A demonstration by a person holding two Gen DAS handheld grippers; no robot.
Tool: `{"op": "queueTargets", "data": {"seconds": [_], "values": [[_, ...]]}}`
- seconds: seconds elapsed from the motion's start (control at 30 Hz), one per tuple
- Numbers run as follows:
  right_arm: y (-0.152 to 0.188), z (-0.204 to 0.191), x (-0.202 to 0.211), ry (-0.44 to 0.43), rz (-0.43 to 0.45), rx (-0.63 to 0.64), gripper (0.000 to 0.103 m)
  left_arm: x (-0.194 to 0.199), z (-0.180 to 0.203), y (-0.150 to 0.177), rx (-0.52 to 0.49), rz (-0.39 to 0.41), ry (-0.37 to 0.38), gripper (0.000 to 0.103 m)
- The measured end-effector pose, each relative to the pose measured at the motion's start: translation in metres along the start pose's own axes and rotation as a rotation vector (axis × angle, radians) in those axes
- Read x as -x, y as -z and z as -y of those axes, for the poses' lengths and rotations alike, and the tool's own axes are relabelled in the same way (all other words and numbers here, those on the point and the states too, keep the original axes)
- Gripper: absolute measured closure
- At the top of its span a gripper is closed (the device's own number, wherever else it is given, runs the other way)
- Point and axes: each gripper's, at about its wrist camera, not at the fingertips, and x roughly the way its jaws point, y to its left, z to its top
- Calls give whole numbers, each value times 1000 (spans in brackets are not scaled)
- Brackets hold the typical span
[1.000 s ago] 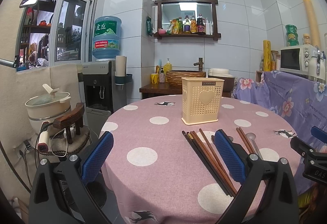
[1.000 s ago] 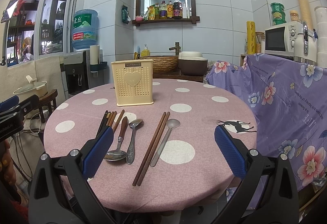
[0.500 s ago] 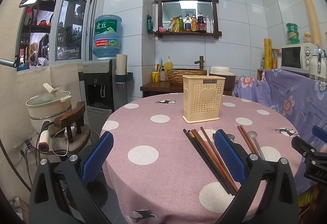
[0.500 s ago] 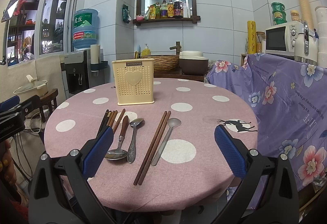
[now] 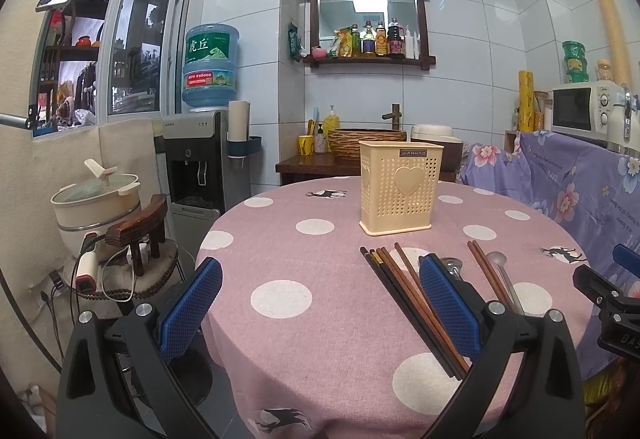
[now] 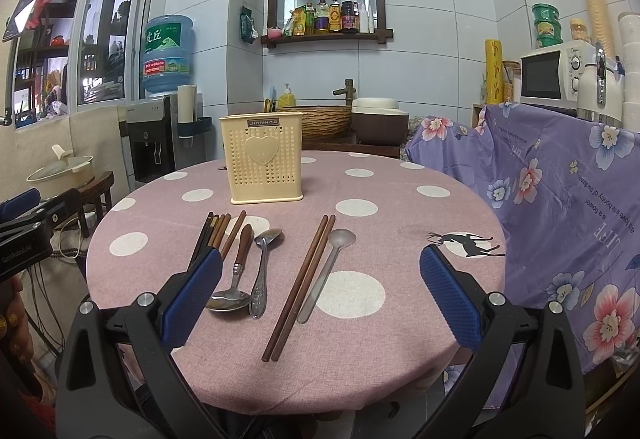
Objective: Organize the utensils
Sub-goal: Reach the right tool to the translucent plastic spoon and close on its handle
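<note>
A cream perforated utensil holder (image 6: 262, 159) (image 5: 400, 187) stands upright on the round pink polka-dot table (image 6: 400, 339). In front of it lie a bundle of dark and brown chopsticks (image 6: 218, 233) (image 5: 408, 299), a wooden-handled spoon (image 6: 236, 275), a steel spoon (image 6: 264, 267), a brown chopstick pair (image 6: 300, 287) and a translucent spoon (image 6: 328, 267). My right gripper (image 6: 320, 291) hangs open above the near table edge, over these utensils. My left gripper (image 5: 320, 299) is open at the table's left side, its right finger (image 5: 448, 299) over the chopstick bundle. Neither holds anything.
A water dispenser (image 5: 200, 159), a stool (image 5: 136, 231) with a pot (image 5: 96, 195) and cables stand left of the table. A floral purple cloth (image 6: 560, 179) covers the counter at right, with a microwave (image 6: 556, 75) on it. A wooden sink stand (image 6: 328, 119) is behind.
Both grippers drifted slightly back and down; the holder and utensils sit a little lower in view. Nothing on the table moved.
</note>
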Motion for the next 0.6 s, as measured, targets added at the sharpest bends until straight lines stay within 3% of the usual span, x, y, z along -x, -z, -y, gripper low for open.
{"op": "queueTargets", "data": {"seconds": [0.33,0.43,0.6], "values": [[0,3,-4,1,-18,-2,5,-6,3,-2,-15,-32,2,5],[1,5,-10,13,-37,12,5,-15,5,-2,-33,-69,-6,5],[3,21,-40,49,-145,12,5,-44,5,1,-77,-170,8,5]]}}
